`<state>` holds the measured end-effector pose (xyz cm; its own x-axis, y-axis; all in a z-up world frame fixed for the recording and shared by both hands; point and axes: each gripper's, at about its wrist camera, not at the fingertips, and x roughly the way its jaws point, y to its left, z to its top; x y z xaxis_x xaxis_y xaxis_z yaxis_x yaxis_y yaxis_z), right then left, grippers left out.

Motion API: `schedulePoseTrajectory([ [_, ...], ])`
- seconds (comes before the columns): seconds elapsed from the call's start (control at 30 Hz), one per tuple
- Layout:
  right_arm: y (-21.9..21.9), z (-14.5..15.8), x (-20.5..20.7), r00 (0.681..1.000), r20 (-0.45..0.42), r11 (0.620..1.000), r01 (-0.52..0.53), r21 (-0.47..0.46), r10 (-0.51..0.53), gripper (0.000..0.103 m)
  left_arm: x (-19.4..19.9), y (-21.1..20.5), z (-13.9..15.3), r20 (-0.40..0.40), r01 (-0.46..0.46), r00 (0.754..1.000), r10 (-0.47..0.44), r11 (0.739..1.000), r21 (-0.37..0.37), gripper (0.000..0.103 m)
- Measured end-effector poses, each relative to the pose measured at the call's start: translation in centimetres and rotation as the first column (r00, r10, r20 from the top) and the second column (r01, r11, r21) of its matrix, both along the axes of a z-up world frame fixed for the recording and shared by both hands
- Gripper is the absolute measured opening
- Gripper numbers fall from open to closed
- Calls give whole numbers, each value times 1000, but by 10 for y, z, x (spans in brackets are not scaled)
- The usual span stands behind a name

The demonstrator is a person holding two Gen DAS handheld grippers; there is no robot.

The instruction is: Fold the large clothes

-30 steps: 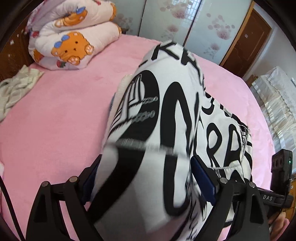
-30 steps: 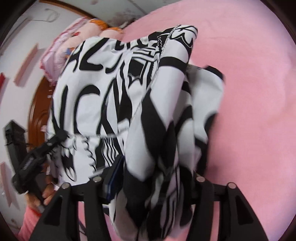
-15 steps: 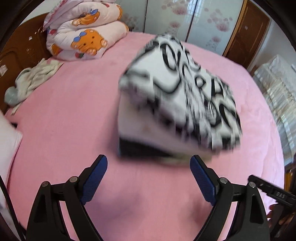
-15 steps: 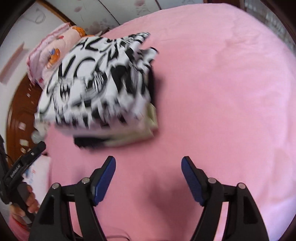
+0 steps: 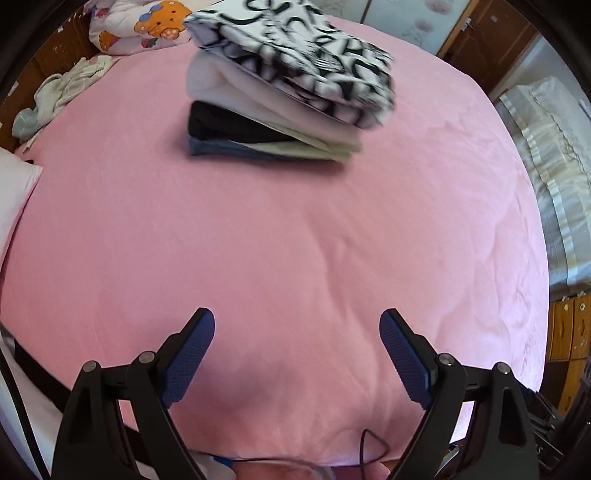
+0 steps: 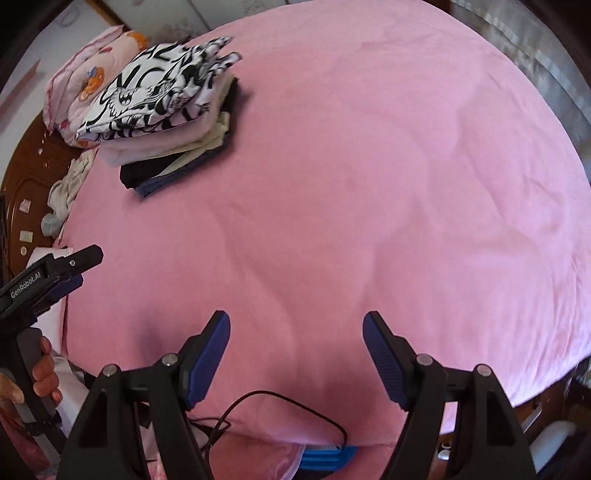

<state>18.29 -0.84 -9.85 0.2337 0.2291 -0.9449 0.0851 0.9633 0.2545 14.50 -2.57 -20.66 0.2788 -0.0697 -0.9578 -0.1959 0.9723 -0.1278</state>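
- Landmark: the bed with the pink fleece sheet (image 5: 295, 240), (image 6: 369, 184). Everything below is placed against it.
- Black-and-white graphic-print folded garment (image 5: 303, 55), (image 6: 155, 88) lies on top of a stack of folded clothes (image 5: 266, 129), (image 6: 173, 155) at the far side of the bed. Its edges look slightly blurred.
- The stack, from the top down: a pale pinkish-white fold, a black one, a cream one, and a blue one touching the sheet.
- Left hand-held gripper (image 5: 297, 332): jaws spread wide, nothing between the blue pads (image 5: 188, 354). It hovers over the near edge of the bed, well apart from the stack.
- Right hand-held gripper (image 6: 295, 332): jaws likewise spread wide and holding nothing, blue pads (image 6: 207, 358) over the near edge of the bed.
- From the right camera the left tool appears at the bed's left side, a hand (image 6: 40, 373) wrapped round its grip.
- Rolled pink quilt with orange bear print (image 5: 140, 26), (image 6: 85, 74) sits at the head of the bed, just behind the stack.
- Crumpled pale-green cloth (image 5: 62, 92), (image 6: 66, 184) lies at the bed's far left edge.
- Thin black cable (image 6: 280, 406) trails over the near edge of the bed.
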Motion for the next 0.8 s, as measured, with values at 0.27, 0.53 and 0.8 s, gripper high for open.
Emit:
schedulePoseTrajectory([
  [0.27,-117,6,-85,998,11,998,62,7,-62,82,-85,-130,20,22,113,993,-115,991,66,90],
  [0.53,-211,37,-140,996,46,997,75,-3,-75,83,-162,-254,57,70,195,976,-206,971,141,90],
  [0.8,-232,76,-165,993,114,1000,14,-4,-13,83,-185,-302,92,121,219,964,-239,964,153,90],
])
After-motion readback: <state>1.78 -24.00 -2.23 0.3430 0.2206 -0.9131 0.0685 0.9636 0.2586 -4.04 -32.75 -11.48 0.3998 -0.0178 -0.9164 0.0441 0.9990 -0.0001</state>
